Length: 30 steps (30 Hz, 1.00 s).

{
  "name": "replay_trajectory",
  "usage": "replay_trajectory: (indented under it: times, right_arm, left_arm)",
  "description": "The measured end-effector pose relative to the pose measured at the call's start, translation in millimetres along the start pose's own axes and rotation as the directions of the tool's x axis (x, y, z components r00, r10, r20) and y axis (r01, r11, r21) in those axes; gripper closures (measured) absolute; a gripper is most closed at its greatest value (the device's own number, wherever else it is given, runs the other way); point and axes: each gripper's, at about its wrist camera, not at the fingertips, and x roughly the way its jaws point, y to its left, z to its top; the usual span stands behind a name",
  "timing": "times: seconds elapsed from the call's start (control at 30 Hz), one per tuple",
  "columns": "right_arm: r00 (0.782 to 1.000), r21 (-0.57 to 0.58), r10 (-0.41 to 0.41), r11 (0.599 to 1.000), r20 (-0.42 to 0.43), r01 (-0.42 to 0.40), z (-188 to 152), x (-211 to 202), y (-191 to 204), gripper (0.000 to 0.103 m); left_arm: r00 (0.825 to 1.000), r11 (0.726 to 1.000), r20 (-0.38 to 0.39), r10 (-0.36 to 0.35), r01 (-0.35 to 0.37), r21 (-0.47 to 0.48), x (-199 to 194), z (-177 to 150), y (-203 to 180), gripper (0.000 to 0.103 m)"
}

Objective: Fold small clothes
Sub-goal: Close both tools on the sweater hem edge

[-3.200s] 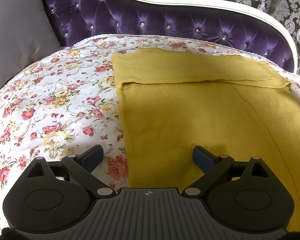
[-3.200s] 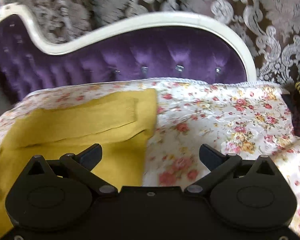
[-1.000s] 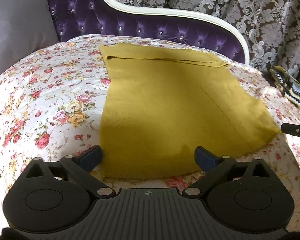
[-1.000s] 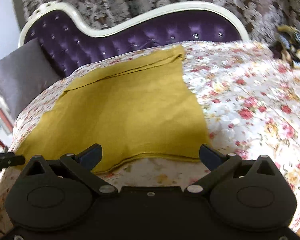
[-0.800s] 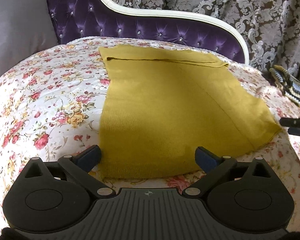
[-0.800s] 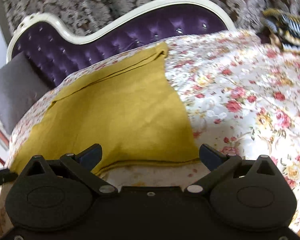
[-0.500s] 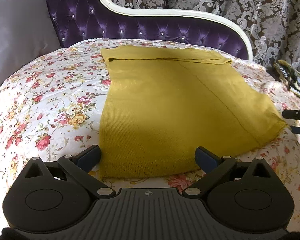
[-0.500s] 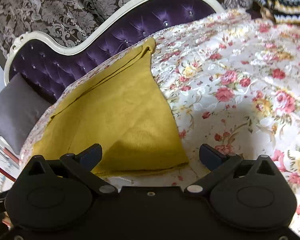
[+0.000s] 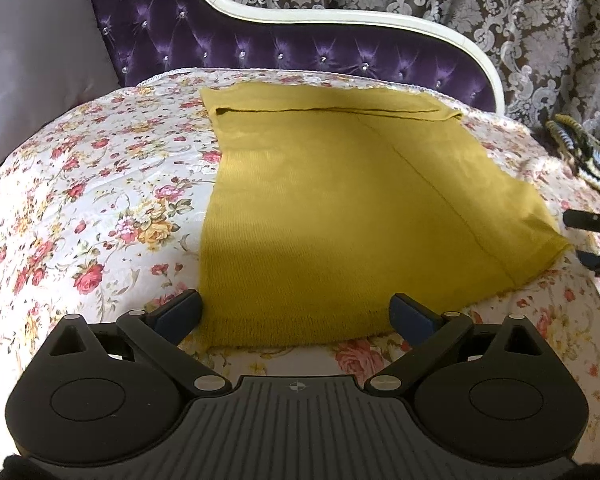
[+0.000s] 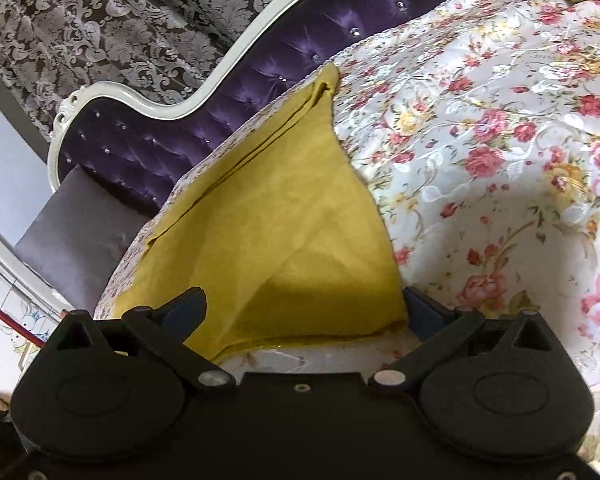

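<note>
**Mustard garment on floral bedspread, both my grippers spread**

Left wrist view: my left gripper, fingers wide apart, holding nothing, straddling the near hem of the mustard knit garment. Garment flat on the floral bedspread, far edge folded over near the purple tufted headboard. Grey pillow at left; striped knit item at right; my right gripper just beside the garment's right corner.

Right wrist view: my right gripper, fingers wide apart, nothing between them, at the garment's near corner, which is lifted slightly off the bedspread
</note>
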Motion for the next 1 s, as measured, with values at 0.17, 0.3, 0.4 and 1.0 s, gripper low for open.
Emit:
replay_trajectory:
  times: [0.17, 0.3, 0.4, 1.0]
  right_arm:
    - [1.000, -0.002, 0.008, 1.000, 0.003, -0.008, 0.6, -1.0, 0.7, 0.002]
    - [1.000, -0.008, 0.003, 1.000, 0.006, -0.002, 1.0, -1.0, 1.8, 0.025]
    - [1.000, -0.008, -0.012, 1.000, 0.009, 0.012, 1.8, -1.5, 1.8, 0.052]
    - [0.992, 0.051, 0.103, 0.993, 0.067, -0.107, 33.8, -9.9, 11.5, 0.085]
  left_arm:
    - [0.999, 0.997, 0.001, 0.035, -0.035, -0.072, -2.0, 1.1, 14.0, 0.009]
    - [0.999, 0.992, -0.016, 0.033, -0.035, -0.118, 2.0, 5.5, 20.9, 0.010]
    - [0.998, 0.994, -0.008, 0.069, -0.069, -0.082, 0.0, 8.4, 16.6, 0.046]
    - [0.990, 0.918, 0.039, -0.134, 0.139, -0.372, -10.0, 33.6, 53.9, 0.099]
